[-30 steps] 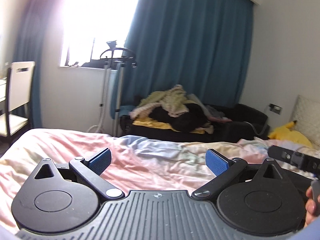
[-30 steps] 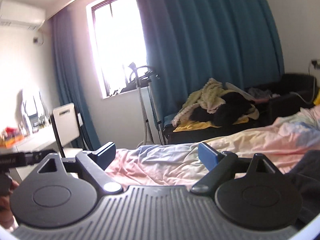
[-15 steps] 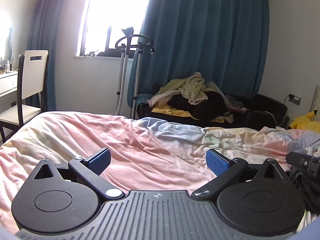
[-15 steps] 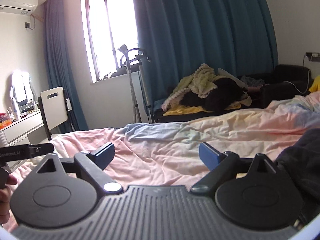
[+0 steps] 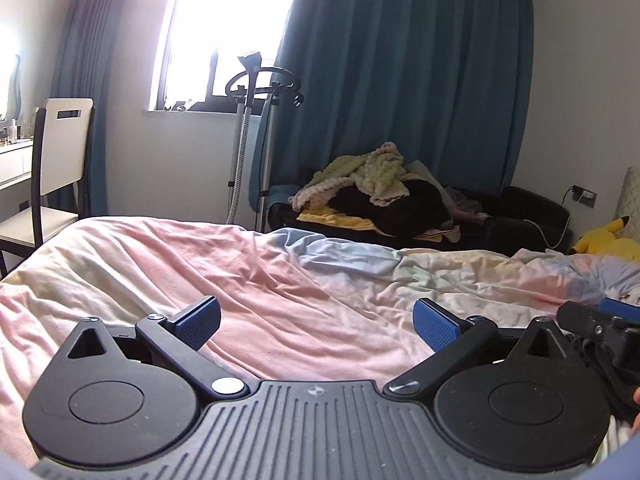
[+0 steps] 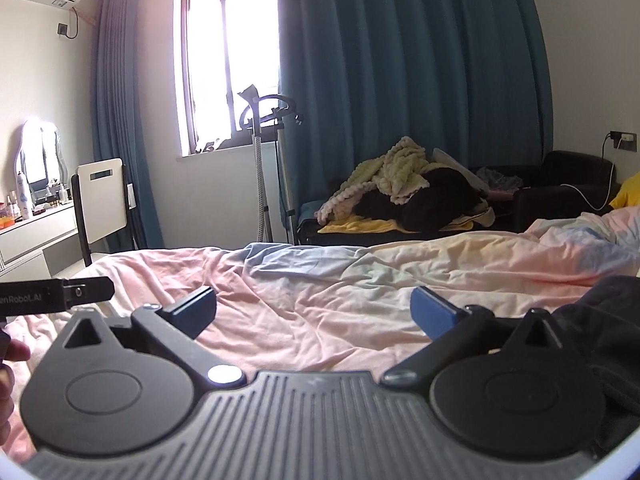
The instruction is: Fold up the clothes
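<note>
My left gripper (image 5: 316,322) is open above a bed spread with a pink and pastel sheet (image 5: 288,288), nothing between its blue pads. My right gripper (image 6: 314,310) is open too, over the same sheet (image 6: 320,284). A dark garment (image 6: 600,320) lies on the bed at the right edge of the right wrist view, beside the right finger. A sliver of dark cloth (image 5: 596,356) shows at the lower right of the left wrist view, below the other gripper's tip (image 5: 588,318). The left gripper's arm (image 6: 56,296) enters the right wrist view at left, with a hand (image 6: 12,356) under it.
A black sofa (image 5: 516,216) beyond the bed carries a heap of clothes and blankets (image 5: 372,188). A garment steamer stand (image 5: 252,128) rises by the window. A white chair (image 5: 56,168) and dresser stand at left. A yellow plush toy (image 5: 608,240) lies at far right.
Both grippers have dropped and levelled out toward the bed, so more of the sheet fills each view. Their jaws stayed open and nothing was picked up.
</note>
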The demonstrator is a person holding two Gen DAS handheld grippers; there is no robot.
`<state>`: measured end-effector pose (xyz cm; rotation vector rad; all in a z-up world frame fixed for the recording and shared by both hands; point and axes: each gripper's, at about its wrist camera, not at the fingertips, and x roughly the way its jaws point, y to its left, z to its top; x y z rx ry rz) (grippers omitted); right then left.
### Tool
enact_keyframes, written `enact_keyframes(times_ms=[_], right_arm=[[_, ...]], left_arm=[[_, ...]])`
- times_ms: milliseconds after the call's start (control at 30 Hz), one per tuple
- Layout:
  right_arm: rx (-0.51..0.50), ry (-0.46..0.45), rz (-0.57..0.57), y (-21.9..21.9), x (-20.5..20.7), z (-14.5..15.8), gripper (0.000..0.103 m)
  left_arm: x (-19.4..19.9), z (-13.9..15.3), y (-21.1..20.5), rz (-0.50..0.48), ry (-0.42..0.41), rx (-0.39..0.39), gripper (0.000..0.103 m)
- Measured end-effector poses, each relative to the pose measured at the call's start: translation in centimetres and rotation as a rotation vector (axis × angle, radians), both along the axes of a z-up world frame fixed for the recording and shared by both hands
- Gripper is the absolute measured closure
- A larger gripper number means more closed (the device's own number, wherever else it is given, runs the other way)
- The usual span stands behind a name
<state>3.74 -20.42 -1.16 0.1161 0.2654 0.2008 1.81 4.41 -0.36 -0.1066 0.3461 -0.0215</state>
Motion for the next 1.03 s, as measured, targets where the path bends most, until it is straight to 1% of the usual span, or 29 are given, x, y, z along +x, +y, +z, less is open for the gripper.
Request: enact_keyframes(times_ms=[200, 633, 833, 1033], right_arm=[[0.014, -0.010, -0.026, -0.29, -0.30, 0.15, 0.000], [-0.002, -0.006, -0.031, -0.32, -0.46, 0.01, 0.000], [-0.011, -0.010, -0.036, -0.35, -0.60, 0.02, 0.000], [-0.001, -0.001, -0.040, -0.70, -0.60, -0.10, 0.000]], left_arm=[[-0.04, -0.11, -0.30, 0.011, -0.006, 0.030, 0.000], [-0.08, -0.40, -0.89, 0.031, -0.016, 0.070, 0.000], [-0.20, -0.42, -0.94, 0.035, -0.021, 0.073, 0.000], [-0.15, -0.33, -0.83, 0.043, -0.005, 0.055, 0.000]])
